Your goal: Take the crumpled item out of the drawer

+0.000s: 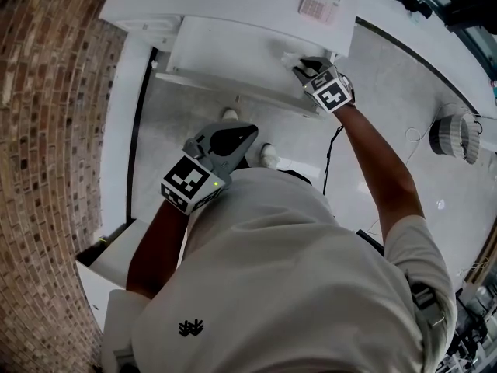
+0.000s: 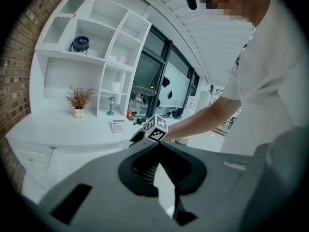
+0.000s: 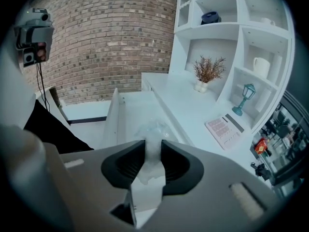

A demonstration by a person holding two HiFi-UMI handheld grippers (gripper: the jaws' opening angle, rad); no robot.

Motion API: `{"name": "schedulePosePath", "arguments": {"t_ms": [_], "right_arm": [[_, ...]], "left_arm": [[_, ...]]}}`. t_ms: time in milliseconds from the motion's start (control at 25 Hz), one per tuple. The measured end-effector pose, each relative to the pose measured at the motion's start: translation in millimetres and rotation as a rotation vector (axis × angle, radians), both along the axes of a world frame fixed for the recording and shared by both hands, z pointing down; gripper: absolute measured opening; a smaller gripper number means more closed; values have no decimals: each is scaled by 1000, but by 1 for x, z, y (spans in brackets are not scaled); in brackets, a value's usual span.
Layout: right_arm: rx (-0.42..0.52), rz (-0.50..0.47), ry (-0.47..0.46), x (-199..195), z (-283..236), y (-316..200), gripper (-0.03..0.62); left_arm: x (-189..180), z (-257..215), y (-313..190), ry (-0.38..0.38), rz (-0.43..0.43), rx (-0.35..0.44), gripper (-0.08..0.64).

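In the right gripper view my right gripper [image 3: 153, 146] is shut on the crumpled item [image 3: 152, 128], a clear, whitish wad of film pinched between the pads. The wad hangs over the open white drawer [image 3: 126, 111]. From the head view the right gripper [image 1: 304, 70] reaches to the right end of the pulled-out drawer [image 1: 225, 53]; the wad is hard to make out there. My left gripper [image 1: 230, 141] is held back near the person's chest, away from the drawer. Its jaws meet at the tips with nothing between them [image 2: 157, 151].
A white desk [image 1: 233, 2] with a calculator [image 1: 319, 4] stands above the drawer. Shelves hold a potted dried plant [image 3: 207, 74], a small lantern [image 3: 242, 98] and a mug [image 3: 260, 66]. A brick wall [image 1: 46, 130] runs along the left. The person's shoes [image 1: 268, 155] stand below the drawer.
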State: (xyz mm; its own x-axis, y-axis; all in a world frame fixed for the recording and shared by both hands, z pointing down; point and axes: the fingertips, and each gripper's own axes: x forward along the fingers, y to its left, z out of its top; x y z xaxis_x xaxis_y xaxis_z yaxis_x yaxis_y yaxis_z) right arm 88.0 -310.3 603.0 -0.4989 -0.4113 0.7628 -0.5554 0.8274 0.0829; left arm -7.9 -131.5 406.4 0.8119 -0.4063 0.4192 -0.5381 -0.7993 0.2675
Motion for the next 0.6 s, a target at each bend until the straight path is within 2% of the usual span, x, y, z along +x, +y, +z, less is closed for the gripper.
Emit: {"name": "schedulePosePath", "arguments": {"t_ms": [600], "right_arm": [[63,-102,-74,-12,-79,64,114]], "left_arm": [[17,-12,42,20,-22,42,6]]}}
